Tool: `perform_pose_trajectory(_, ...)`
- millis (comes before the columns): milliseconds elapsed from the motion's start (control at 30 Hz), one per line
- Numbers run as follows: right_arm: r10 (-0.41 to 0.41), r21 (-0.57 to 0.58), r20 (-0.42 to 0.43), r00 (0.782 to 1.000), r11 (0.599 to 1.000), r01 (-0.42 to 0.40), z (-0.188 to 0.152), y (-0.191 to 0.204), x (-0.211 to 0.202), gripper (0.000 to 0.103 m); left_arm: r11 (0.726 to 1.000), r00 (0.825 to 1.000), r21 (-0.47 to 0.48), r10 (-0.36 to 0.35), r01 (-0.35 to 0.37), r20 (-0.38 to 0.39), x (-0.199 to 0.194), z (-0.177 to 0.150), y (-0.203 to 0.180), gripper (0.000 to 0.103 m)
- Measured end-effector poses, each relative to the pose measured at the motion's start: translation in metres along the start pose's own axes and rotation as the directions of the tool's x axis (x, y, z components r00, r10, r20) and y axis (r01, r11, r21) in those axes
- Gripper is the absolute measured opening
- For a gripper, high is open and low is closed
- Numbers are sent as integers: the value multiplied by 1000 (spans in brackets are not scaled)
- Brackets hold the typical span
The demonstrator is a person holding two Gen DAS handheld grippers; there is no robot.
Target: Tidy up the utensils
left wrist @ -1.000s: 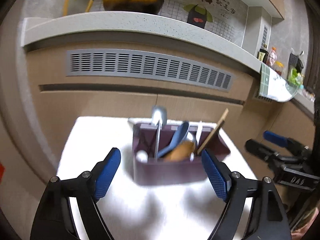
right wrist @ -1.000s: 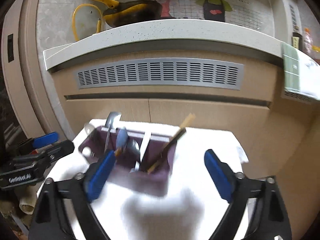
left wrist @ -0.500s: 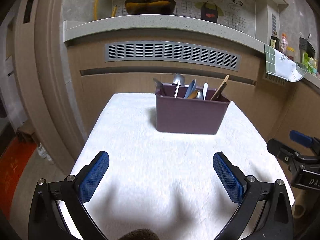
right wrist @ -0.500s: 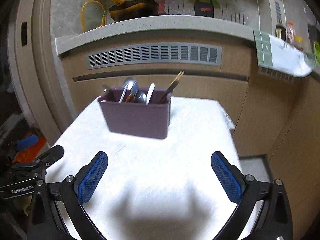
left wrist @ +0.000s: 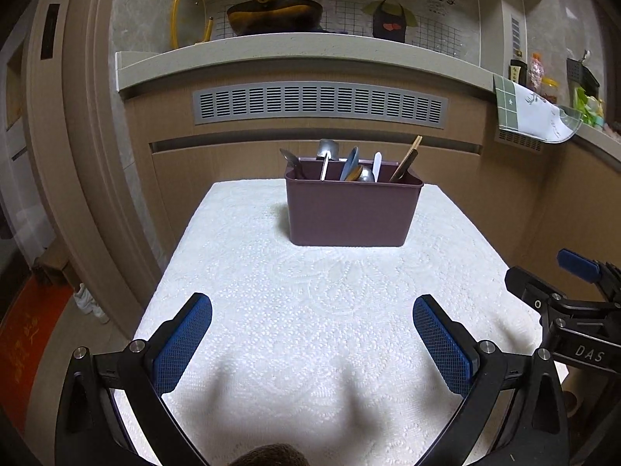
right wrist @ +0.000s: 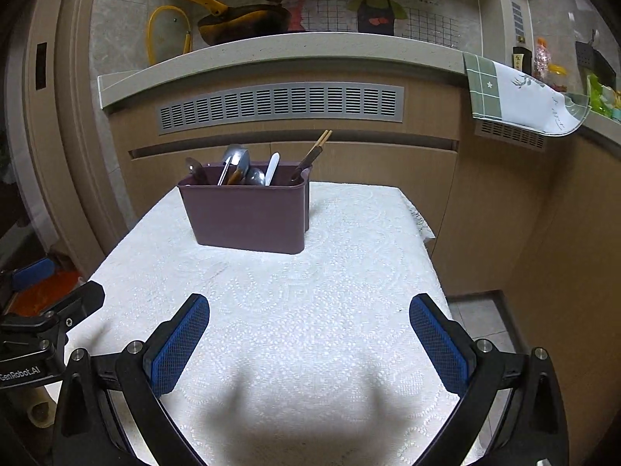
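You've backed both grippers (left wrist: 312, 343) (right wrist: 309, 343) off the caddy (left wrist: 352, 209), fingers now spread wide and empty, so the utensils (left wrist: 351, 165) look sorted.

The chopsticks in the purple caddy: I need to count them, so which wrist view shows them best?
The right wrist view: the chopsticks show as two separate tan tips, standing at the right end of the purple caddy. In the left wrist view the chopsticks lean the same way but merge, looking almost like a single stick.

one caddy (left wrist: 351, 213), two chopsticks (right wrist: 316, 147), one pan (left wrist: 273, 19)
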State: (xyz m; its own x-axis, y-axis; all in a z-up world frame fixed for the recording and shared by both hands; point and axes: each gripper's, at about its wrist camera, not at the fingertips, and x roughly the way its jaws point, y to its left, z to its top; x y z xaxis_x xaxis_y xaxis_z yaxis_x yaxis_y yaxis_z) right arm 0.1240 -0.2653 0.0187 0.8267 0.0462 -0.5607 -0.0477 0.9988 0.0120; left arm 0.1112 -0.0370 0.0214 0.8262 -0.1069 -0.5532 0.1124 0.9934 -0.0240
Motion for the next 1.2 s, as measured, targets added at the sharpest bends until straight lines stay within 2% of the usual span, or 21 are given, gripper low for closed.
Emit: perform_pose_trajectory(1200, 0, 2, 6, 1000, 1000, 0, 0, -1, -4, 103, 1000, 1000, -6, -10, 10, -8, -3, 1, -1, 103)
